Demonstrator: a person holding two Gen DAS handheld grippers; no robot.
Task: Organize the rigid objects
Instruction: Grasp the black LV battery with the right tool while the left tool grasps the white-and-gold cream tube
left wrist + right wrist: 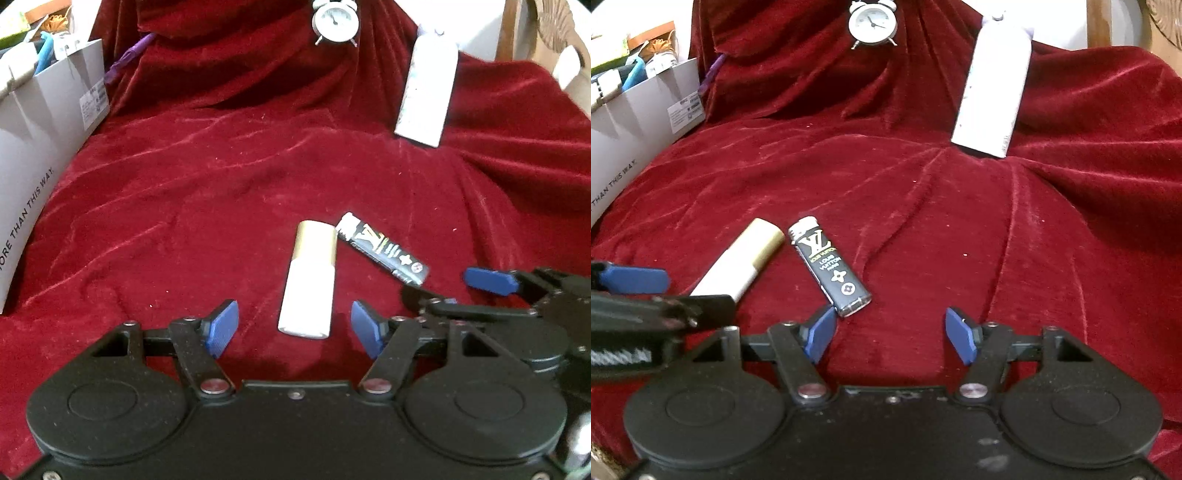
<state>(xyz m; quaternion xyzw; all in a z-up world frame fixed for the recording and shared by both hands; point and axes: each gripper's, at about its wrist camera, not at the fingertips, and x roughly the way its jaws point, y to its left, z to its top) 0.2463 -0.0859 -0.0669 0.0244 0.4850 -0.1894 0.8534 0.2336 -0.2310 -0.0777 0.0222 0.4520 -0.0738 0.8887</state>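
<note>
1. The left gripper [294, 326] is hovering with jaws spread wide and empty, the white tube with a gold cap [309, 280] lying just beyond, between its blue pads, on the red velvet cloth [184, 206].
2. The right gripper [891, 334] is waiting wide and empty, the black lighter [829, 266] lying near its left pad.
3. Both items are looking light, stiff and smooth; gripping across the midsection seems safest.
4. A grey box [40, 147] is sitting far left.

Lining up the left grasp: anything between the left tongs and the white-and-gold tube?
Nothing: in the left wrist view only bare red cloth separates the open left tongs from the tube.
</note>
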